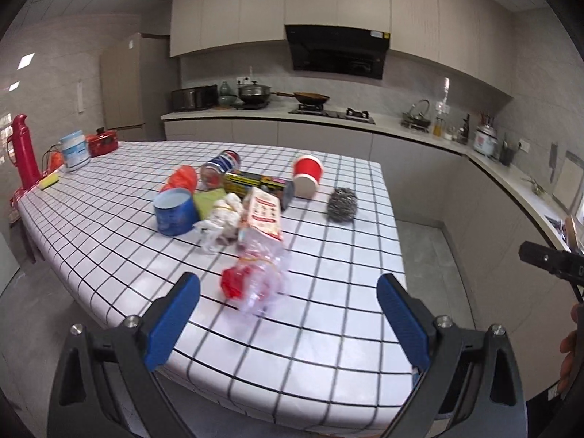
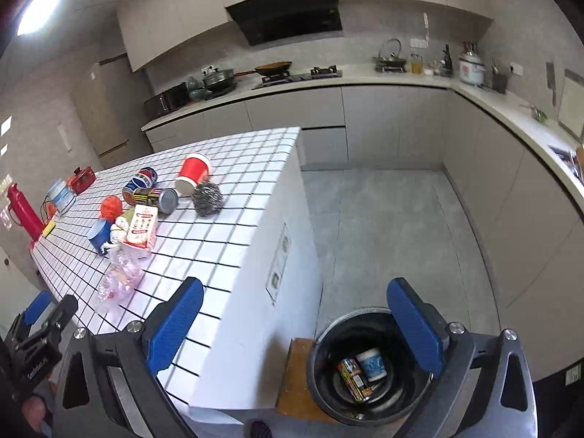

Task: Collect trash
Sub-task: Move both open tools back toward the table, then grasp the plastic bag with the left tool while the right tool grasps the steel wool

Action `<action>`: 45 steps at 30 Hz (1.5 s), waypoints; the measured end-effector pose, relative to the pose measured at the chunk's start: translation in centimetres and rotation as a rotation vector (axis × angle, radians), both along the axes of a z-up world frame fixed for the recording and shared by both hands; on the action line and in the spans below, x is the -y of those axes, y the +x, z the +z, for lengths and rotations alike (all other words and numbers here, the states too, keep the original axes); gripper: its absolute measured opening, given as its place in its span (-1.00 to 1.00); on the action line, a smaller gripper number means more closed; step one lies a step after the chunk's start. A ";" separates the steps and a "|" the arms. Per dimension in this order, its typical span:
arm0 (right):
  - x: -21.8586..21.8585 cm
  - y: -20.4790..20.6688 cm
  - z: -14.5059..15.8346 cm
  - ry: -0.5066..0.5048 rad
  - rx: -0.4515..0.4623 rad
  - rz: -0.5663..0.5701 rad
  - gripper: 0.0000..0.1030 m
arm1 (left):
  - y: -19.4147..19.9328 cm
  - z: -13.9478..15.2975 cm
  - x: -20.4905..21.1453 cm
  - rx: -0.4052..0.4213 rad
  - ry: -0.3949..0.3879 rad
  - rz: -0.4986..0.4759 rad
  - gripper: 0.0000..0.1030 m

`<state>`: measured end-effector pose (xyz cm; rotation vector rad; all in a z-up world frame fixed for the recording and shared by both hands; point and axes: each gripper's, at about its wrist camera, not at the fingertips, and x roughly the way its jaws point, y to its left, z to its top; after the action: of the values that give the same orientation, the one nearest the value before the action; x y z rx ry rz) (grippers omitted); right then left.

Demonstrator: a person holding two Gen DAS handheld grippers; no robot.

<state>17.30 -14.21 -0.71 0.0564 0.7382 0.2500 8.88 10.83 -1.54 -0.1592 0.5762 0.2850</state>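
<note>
Blue-padded jaws of the left gripper (image 1: 288,314) stand wide apart and empty, just above the near end of a white grid-patterned table (image 1: 328,343). Between them, on the table, lies a crumpled clear bag (image 1: 261,281) with something red inside. Beyond it sits a heap of trash: a white and red carton (image 1: 263,215), crumpled white paper (image 1: 222,219), a blue tub (image 1: 174,211), an orange bag (image 1: 182,179), two cans on their sides (image 1: 255,186), and a tipped red cup (image 1: 307,176). A steel scourer (image 1: 342,204) lies apart to the right.

The right gripper (image 2: 295,325) also has its jaws wide apart and empty, hanging past the table's edge above the floor. Below it stands a black bin (image 2: 321,376) on a wooden board (image 2: 292,379), holding a can (image 2: 353,379) and a white tub (image 2: 371,364).
</note>
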 end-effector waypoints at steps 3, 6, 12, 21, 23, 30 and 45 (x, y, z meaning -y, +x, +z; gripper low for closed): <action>-1.9 0.2 0.3 -0.011 0.017 0.014 0.98 | 0.7 -0.4 -1.8 0.007 -0.004 0.019 0.90; -3.7 0.9 0.2 -0.022 0.019 0.022 0.98 | 1.7 -1.3 -3.0 -0.007 -0.005 0.026 0.90; -6.2 2.5 -0.4 -0.028 0.009 0.021 0.98 | 3.5 -3.4 -4.3 -0.037 -0.009 0.029 0.83; -10.1 5.1 -2.2 -0.024 -0.006 0.038 0.98 | 6.1 -6.0 -5.6 -0.085 -0.047 -0.002 0.69; -10.7 5.6 -2.6 -0.027 -0.013 0.042 0.98 | 6.6 -6.5 -5.6 -0.096 -0.048 -0.012 0.69; -11.8 7.1 -4.1 -0.039 -0.034 0.042 0.98 | 8.3 -7.9 -6.6 -0.135 -0.093 -0.049 0.40; -17.4 12.6 -7.0 -0.050 -0.085 0.104 0.98 | 9.0 -7.0 -12.2 -0.106 -0.092 -0.014 0.05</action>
<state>29.91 3.16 -7.74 -0.0189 0.8327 0.3295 17.84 23.05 -8.58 -0.2300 0.6962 0.2547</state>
